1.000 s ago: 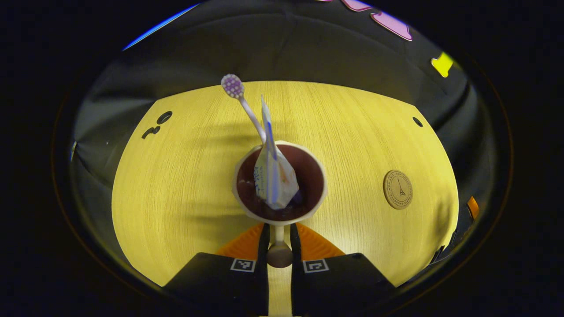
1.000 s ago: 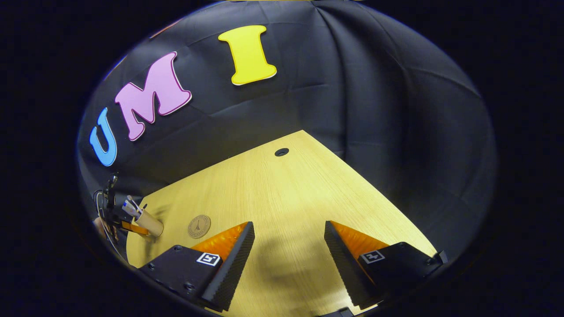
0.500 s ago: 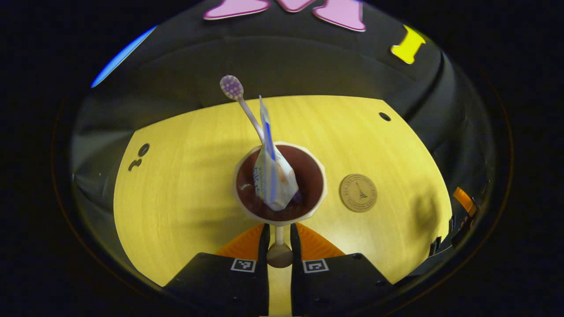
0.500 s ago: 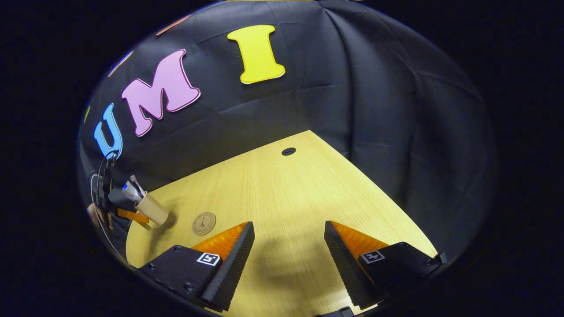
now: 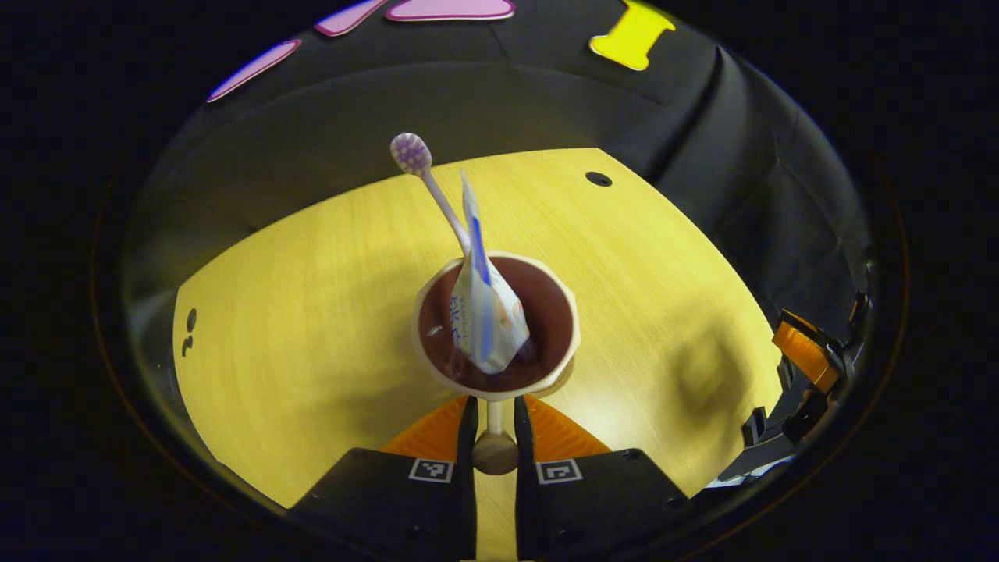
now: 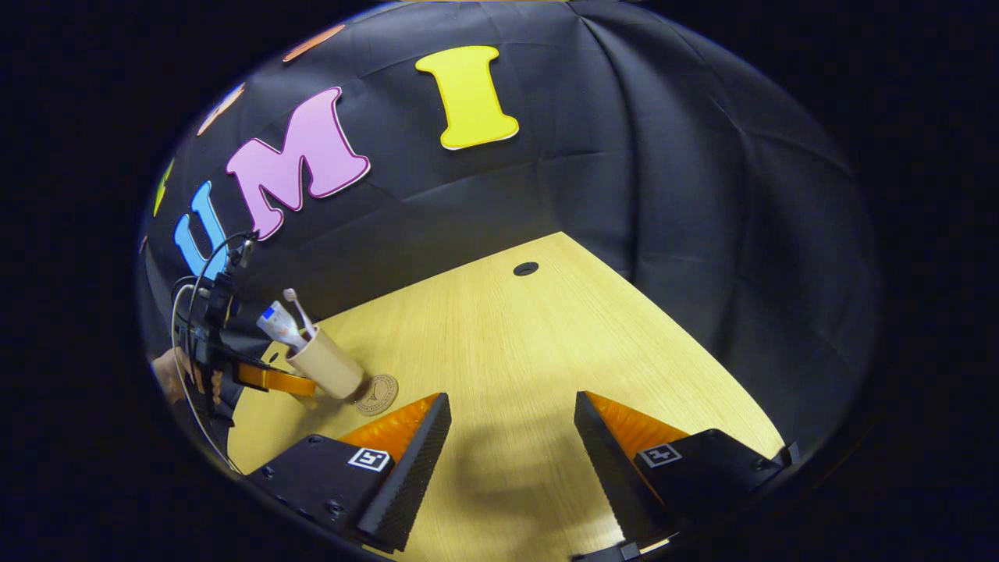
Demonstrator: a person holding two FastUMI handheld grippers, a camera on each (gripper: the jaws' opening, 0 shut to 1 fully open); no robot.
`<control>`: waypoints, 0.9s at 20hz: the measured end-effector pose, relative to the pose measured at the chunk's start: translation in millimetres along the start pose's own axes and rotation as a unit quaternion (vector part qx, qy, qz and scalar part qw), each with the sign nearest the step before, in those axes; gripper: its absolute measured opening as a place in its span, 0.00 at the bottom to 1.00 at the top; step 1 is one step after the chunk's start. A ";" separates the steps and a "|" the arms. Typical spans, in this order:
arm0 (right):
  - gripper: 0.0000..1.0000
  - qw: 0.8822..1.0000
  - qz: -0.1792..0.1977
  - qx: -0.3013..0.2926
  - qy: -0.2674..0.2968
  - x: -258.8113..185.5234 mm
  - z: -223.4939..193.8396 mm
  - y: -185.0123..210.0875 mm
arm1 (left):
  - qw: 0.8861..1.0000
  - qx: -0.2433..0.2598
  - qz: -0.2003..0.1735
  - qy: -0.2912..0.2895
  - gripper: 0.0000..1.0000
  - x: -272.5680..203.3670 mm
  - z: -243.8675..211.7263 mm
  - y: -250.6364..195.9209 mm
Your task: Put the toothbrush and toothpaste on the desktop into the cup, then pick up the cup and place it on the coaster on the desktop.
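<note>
The cup [image 5: 496, 324], cream outside and dark brown inside, sits right ahead of my left gripper [image 5: 494, 421], whose two fingers are closed narrow on the cup's handle [image 5: 495, 446]. The toothpaste [image 5: 482, 308] tube stands in the cup, leaning toward the far rim, and the toothbrush [image 5: 431, 186] rises beside it with its purple-dotted head tilted up and away to the left. In the right gripper view the cup [image 6: 328, 365] is tilted, its base just above the near edge of the round coaster [image 6: 377, 393]; I cannot tell whether they touch. A hand [image 6: 168, 372] shows behind the left gripper [image 6: 273, 379] at the far left there.

My right gripper [image 6: 511, 437] hangs with its jaws spread wide and nothing between them, well apart from the cup, over bare wood; it also shows at the right edge of the left gripper view [image 5: 804, 367].

The desktop [image 5: 312, 297] is pale yellow wood grain with a small dark round hole [image 5: 599, 179] near its far corner and soft shadows beside the cup. Black cloth [image 6: 663, 195] hangs in folds behind and beside the desktop.
</note>
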State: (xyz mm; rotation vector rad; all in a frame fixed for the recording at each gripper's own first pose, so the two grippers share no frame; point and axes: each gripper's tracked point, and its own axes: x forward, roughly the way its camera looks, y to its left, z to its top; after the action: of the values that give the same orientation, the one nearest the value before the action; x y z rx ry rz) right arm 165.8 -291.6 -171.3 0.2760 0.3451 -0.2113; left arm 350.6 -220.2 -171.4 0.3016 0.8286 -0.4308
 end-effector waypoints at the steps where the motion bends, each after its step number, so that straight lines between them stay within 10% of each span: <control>1: 0.98 1.000 0.001 0.000 -0.001 -1.5 -0.1 1.2 | 1.000 0.000 -0.004 0.003 0.24 5.8 -0.9 -6.8; 15: 0.98 1.000 0.009 0.016 0.013 -12.8 -24.0 5.7 | 0.999 0.040 0.022 0.012 0.30 11.0 -4.6 -21.8; 18: 0.98 1.000 0.005 0.015 0.006 -16.0 -21.8 5.4 | 0.999 0.045 0.025 -0.009 0.49 -5.4 -1.1 -17.9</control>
State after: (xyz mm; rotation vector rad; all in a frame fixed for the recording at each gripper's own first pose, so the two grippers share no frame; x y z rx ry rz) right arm 145.8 -277.4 -184.0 0.3082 0.3531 -0.2055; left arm 338.0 -234.0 -169.6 0.4001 0.7834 -0.4244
